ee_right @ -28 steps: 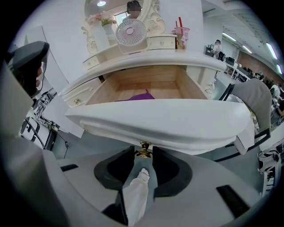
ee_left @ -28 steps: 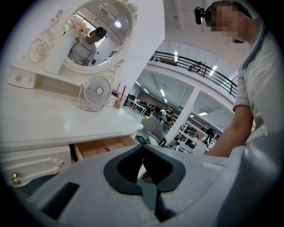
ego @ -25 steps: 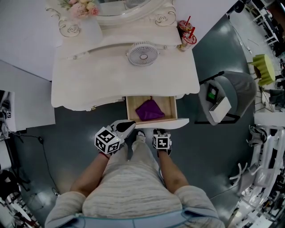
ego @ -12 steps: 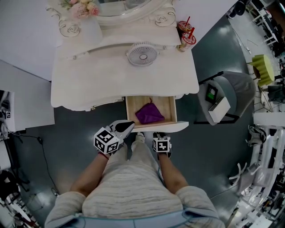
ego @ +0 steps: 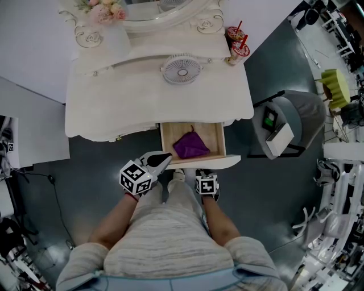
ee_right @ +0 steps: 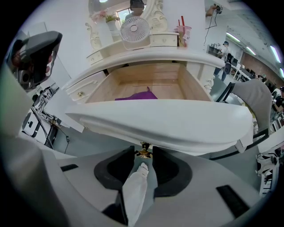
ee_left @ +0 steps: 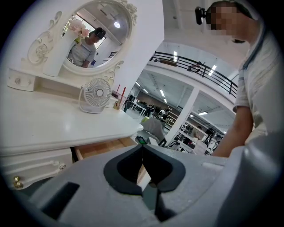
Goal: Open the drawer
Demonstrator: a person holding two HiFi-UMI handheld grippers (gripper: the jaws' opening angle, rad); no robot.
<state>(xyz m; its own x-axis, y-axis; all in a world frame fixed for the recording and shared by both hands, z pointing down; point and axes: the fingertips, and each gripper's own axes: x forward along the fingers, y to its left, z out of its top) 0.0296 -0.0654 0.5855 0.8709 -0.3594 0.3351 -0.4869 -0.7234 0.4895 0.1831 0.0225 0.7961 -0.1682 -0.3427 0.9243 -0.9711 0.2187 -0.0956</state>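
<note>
The white vanity table [ego: 114, 102] has its wooden drawer [ego: 196, 163] pulled out toward me, with a purple cloth [ego: 191, 145] lying inside. In the right gripper view the curved white drawer front [ee_right: 168, 126] fills the middle. Its small gold knob [ee_right: 143, 153] sits between the jaws of my right gripper [ee_right: 143, 156], and the pads close on both of its sides. In the head view that right gripper [ego: 206, 174] is tucked under the drawer front. My left gripper [ego: 164, 159] hangs left of the drawer, away from it. Its jaws [ee_left: 142, 155] meet with nothing between them.
On the table top stand a small white fan [ego: 182, 69], two red-strawed cups [ego: 239, 48] at the right, and flowers [ego: 105, 10] by an oval mirror. A grey chair [ego: 293, 122] stands right of the drawer. A cable [ego: 57, 193] runs over the dark floor at left.
The drawer front came slightly closer to me together with the right gripper, then stayed. The left gripper has not moved.
</note>
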